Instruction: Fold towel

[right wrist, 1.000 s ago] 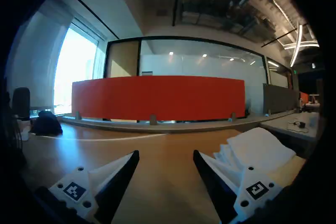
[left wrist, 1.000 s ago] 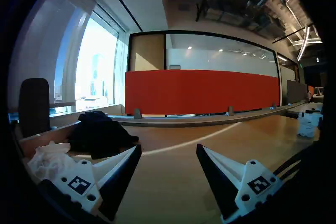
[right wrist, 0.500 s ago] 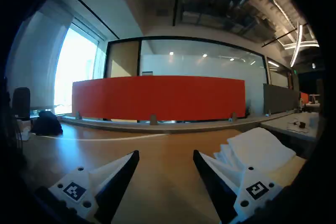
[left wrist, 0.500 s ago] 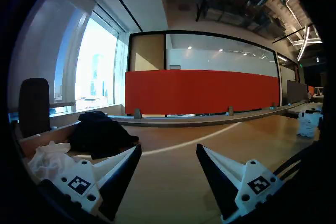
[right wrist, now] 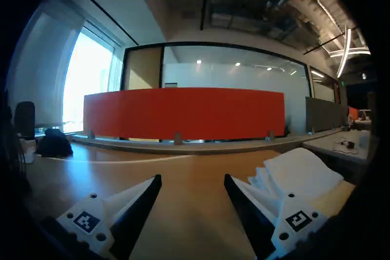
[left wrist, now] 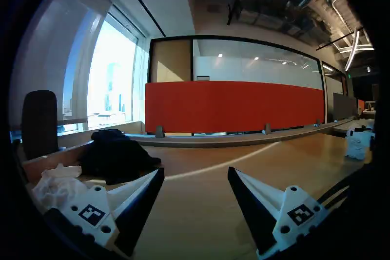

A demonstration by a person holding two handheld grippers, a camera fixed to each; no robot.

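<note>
We list the left gripper and right gripper: fingers apart on both, nothing between.
Location: the crumpled white towel sits lower left in the left gripper view, beside a black garment. The folded towels sit lower right in the right gripper view.
Risk, as we judge it: a pinch at the crumpled white towel could snag the garment too.
Writing: we read none, only square coded markers on the fingers.

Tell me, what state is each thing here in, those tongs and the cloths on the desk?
Left tongs: open, holding nothing.
Right tongs: open, holding nothing.
White towels: folded, stacked in a pile.
White cloth: crumpled, not folded.
Black garment: bunched in a loose heap.
</note>
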